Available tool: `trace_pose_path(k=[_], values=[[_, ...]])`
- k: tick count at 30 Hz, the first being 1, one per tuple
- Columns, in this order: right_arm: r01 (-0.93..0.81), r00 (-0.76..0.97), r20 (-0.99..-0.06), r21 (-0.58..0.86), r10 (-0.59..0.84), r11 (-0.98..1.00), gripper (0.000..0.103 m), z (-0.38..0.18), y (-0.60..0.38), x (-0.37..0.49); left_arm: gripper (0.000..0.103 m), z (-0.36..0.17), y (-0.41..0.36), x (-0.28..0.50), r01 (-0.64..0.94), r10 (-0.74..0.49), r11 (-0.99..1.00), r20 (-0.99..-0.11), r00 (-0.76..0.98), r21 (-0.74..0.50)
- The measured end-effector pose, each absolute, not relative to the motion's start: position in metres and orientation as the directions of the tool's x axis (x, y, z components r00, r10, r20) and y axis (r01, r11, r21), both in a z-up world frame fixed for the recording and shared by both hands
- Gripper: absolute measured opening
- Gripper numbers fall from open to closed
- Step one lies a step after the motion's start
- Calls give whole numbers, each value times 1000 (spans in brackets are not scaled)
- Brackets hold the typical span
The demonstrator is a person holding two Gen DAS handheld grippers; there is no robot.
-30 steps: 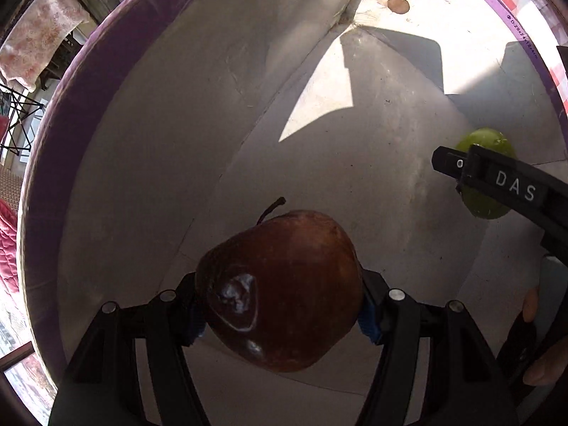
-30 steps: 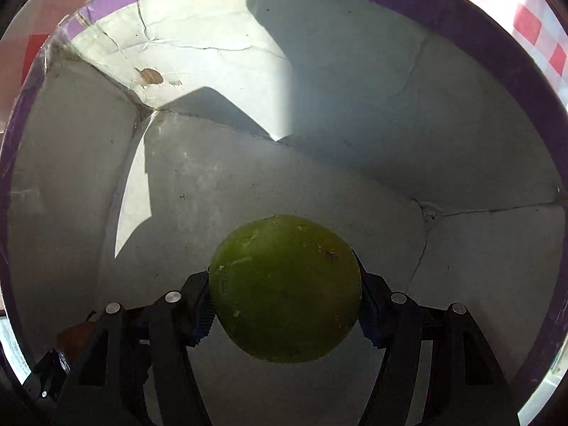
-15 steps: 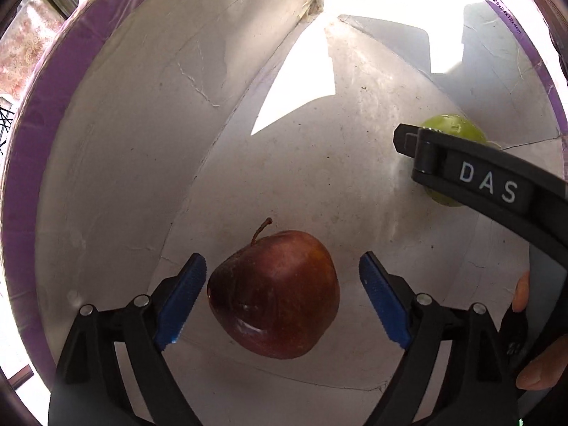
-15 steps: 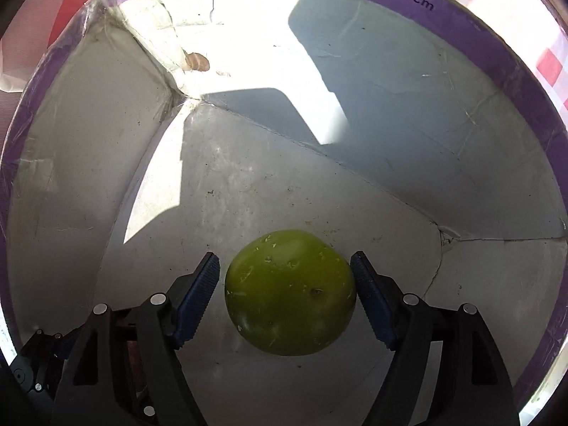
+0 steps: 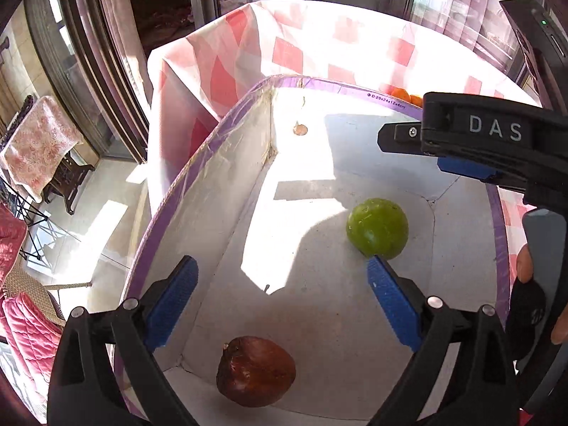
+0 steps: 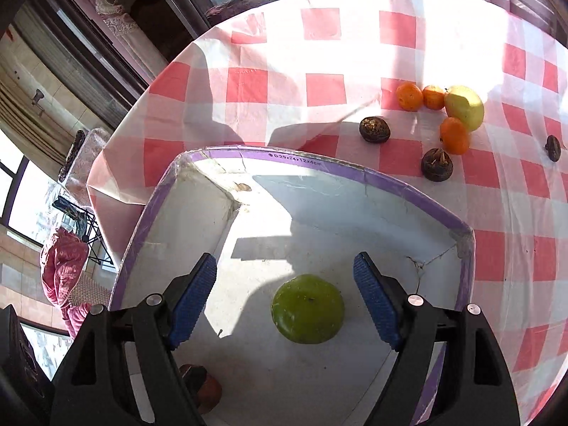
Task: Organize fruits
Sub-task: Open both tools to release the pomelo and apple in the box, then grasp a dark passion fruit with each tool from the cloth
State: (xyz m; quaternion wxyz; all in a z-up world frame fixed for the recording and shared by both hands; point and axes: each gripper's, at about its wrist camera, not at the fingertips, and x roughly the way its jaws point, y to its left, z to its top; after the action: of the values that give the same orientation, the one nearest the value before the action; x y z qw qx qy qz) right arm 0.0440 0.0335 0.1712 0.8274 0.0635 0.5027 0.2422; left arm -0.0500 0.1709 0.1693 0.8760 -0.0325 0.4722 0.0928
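Below both grippers sits a white cardboard box (image 6: 372, 191) with a purple rim, resting on a table covered by a red-and-white checked cloth (image 6: 319, 53). The left gripper (image 5: 280, 298) hangs above the box with its jaws spreading wider, and nothing lies between the blue pads (image 5: 170, 301). A dark red apple (image 5: 255, 371) rests on the box floor near the left wall, below the gap of the jaws and clear of both pads. A green apple (image 5: 377, 228) lies further right on the same floor, well apart from the red one.

From the right wrist view, the right gripper (image 6: 285, 294) is also above the box, its jaws opening and empty; the green apple (image 6: 307, 308) sits on the floor beneath them, touching neither pad. The red apple (image 6: 209, 390) shows partly behind the left finger.

Beyond the far rim of the box, loose fruit lies on the cloth: three small oranges (image 6: 408, 96), a yellow-green pear (image 6: 465, 106) touching them, and dark brown round fruits (image 6: 374, 129) nearby.

A fingertip (image 5: 523, 266) of the person's hand shows at the right edge of the left wrist view, beside the right gripper's body marked "DAS".
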Motion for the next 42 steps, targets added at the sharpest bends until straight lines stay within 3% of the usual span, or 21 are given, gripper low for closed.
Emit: trace_pose_path(k=[5, 9, 14, 21, 27, 32, 38, 41, 42], values=[[-390, 586, -627, 338, 514, 857, 85, 213, 0, 44, 101, 191, 160, -56, -316, 329, 936, -692, 643, 152], [-370, 702, -550, 262, 453, 891, 87, 204, -60, 48, 101, 211, 116, -32, -288, 305, 948, -665, 682, 139], [-195, 726, -631, 194, 274, 962, 87, 162, -148, 68, 101, 210, 45, -9, -148, 152, 987, -647, 747, 61], [-61, 629, -764, 135, 143, 989, 86, 87, -249, 110, 101, 166, -61, 50, 41, -68, 998, -731, 679, -55], [-220, 583, -795, 42, 166, 975, 80, 49, -247, 163, 101, 99, -120, 90, 48, 30, 996, -827, 562, 69], [-243, 625, -773, -64, 106, 968, 78, 38, -231, 223, 101, 55, -127, 106, 3, 90, 995, -871, 482, 104], [-177, 656, -755, -172, -14, 969, 78, 24, -218, 274, 101, 27, -118, 135, -75, 136, 991, -862, 488, 114], [-153, 637, -771, -105, 17, 983, 77, 16, -228, 286, 101, 22, -112, 156, -118, 156, 987, -845, 512, 111], [-159, 638, -769, -81, 40, 984, 71, 15, -231, 286, 101, 21, -110, 163, -133, 162, 985, -841, 517, 109]])
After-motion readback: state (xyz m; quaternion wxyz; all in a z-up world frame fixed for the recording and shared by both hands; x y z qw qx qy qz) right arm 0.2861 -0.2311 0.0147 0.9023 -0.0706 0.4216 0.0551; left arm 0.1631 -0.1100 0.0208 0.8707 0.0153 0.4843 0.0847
